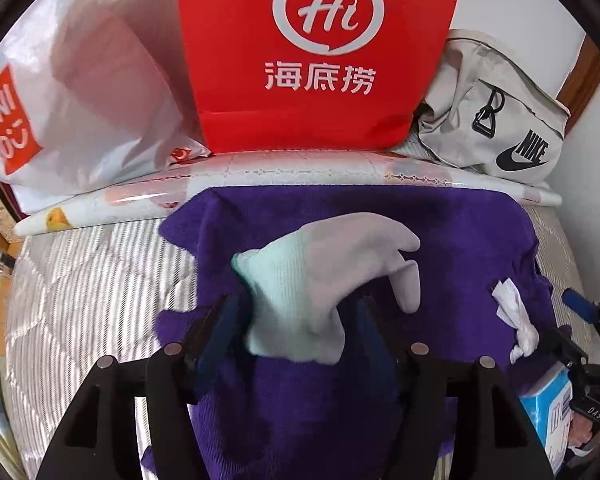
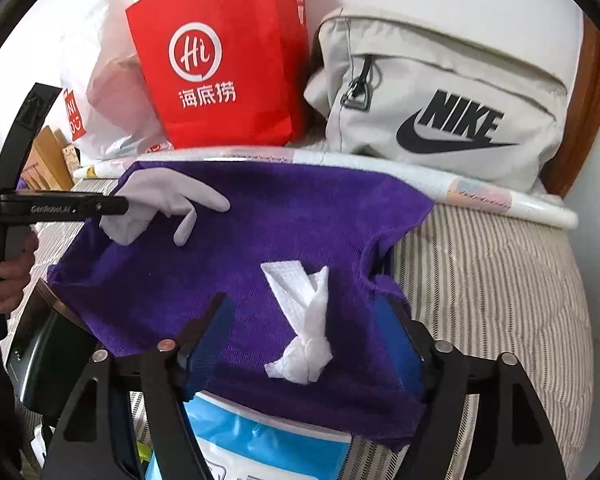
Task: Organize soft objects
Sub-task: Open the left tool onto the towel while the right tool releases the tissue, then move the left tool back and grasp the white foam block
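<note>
Left claw (image 1: 296, 320): your jaws stand spread, one blue pad on each side of the glove's cuff; whether either pad touches the fabric you cannot tell from here.
Glove (image 1: 320, 276): pale grey with a mint cuff, it lies on the purple towel between your left fingers, cuff toward you, its fingers pointing away and to your right.
Right claw (image 2: 304, 328): your jaws are wide apart, and the knotted white cloth sits in the gap, clear of both pads.
Knotted white cloth (image 2: 304, 320): it lies on the towel, the knot nearest you, two loose tails fanning away.
Purple towel (image 2: 284, 224): spread over the striped bed (image 2: 496, 280), it carries both soft things, the glove on your left, the cloth on your right, well apart.
Blue-and-white pack (image 2: 260, 436): it shows under the towel's near edge, just below your right claw.
Rolled sheet (image 1: 284, 178): it lies across the bed along the towel's far edge.
Behind the roll: a red paper bag (image 1: 316, 52) stands in the middle, a white plastic bag (image 1: 76, 92) to its left, a beige Nike bag (image 2: 444, 104) to its right.
</note>
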The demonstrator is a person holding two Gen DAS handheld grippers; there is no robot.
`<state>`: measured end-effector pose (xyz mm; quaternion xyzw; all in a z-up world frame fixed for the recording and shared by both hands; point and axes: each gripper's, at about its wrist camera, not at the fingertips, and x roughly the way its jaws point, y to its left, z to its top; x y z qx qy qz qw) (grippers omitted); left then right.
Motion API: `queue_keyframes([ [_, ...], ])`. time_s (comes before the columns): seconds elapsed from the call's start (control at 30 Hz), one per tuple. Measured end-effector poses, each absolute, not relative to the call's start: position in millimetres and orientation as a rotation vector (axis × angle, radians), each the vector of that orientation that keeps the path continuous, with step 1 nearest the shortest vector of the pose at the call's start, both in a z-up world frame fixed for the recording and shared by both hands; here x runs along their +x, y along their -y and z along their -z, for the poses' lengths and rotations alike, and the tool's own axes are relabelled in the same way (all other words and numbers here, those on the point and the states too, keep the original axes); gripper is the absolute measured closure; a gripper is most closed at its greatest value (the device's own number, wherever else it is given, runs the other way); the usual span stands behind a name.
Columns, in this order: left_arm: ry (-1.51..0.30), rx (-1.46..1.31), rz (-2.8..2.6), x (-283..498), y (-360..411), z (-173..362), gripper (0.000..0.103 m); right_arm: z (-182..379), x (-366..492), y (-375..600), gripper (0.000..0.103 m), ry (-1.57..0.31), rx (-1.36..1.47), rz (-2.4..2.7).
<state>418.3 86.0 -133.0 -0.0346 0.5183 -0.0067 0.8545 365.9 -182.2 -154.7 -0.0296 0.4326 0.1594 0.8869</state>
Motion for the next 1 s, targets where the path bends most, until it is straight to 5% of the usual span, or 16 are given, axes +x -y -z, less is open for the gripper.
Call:
queue_keyframes([
  [0.37, -0.98, -0.07, -0.021, 359, -93, 91, 0.039, 127, 335, 175, 0.026, -0.904, -0.055, -0.315],
  [0.67, -0.842, -0.091, -0.002, 283, -100, 52, 0.039, 96, 272, 179, 0.012, -0.83, -0.068, -0.276],
  [1.0, -0.864, -0.074, 0.051, 198, -78, 44, 0.039, 92, 205, 204, 0.012, -0.82, 0.097, -0.325],
])
